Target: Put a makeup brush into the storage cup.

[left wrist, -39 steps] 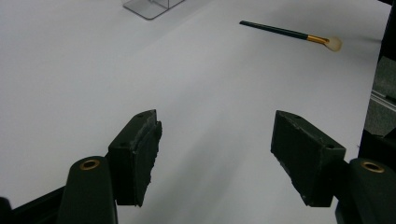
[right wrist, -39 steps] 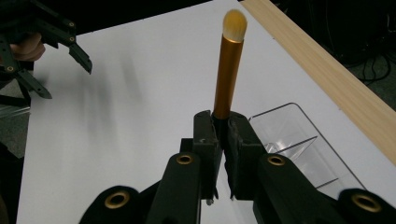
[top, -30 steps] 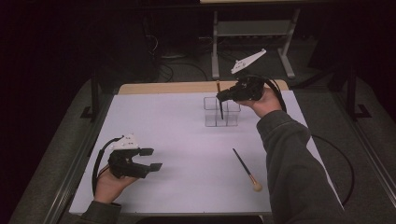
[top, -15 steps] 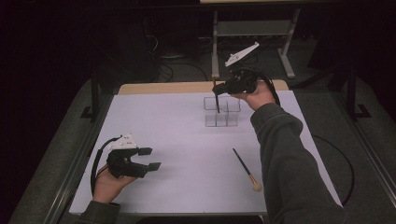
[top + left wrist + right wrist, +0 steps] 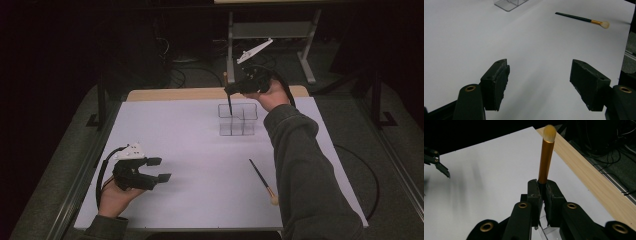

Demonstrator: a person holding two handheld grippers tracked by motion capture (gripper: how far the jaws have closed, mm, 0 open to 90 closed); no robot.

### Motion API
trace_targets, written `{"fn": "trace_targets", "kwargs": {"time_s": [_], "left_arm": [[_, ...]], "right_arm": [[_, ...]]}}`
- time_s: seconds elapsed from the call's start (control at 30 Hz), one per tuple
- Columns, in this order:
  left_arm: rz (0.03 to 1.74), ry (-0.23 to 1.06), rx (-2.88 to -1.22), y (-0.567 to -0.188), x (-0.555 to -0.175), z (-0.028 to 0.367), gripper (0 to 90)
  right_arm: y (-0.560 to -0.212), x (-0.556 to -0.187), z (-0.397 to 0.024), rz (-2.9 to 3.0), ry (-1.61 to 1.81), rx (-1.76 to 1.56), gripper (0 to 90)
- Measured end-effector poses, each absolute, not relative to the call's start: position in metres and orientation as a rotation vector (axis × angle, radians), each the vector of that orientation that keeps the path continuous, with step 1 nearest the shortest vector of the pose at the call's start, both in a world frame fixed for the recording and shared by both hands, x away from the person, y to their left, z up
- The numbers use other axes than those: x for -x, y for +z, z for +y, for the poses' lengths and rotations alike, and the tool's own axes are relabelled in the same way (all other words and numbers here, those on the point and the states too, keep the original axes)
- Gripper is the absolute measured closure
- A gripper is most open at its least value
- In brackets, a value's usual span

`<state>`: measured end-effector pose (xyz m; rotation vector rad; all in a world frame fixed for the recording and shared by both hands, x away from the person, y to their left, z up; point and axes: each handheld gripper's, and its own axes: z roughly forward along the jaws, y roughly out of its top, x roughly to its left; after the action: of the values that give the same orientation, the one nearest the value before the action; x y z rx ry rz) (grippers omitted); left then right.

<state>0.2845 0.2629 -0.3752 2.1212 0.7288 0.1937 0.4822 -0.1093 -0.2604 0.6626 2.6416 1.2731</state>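
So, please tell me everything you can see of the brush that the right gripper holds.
The brush is a slim makeup brush with a shiny gold-orange ferrule, a small pale rounded tuft on top and a dark thin handle. The right gripper is shut on it just below the ferrule. It stands nearly upright, tuft up; in the high view its handle points down into the clear box with compartments at the table's far side. Whether the tip touches the box cannot be told.

In the high view a divided clear box stands right of centre on the table, a held brush pokes into its upper-left compartment, and a second brush lies toward the lower right.
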Motion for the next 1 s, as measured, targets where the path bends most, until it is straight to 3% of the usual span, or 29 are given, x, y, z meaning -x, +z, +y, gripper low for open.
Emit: {"fn": "trace_targets", "kwargs": {"time_s": [1.0], "left_arm": [[0.729, 0.194, -2.133, -0.378, -0.286, 0.264, 28.8]], "right_arm": [[-0.268, -0.503, -0.093, 2.628, 1.221, -0.692, 82.6]]}}
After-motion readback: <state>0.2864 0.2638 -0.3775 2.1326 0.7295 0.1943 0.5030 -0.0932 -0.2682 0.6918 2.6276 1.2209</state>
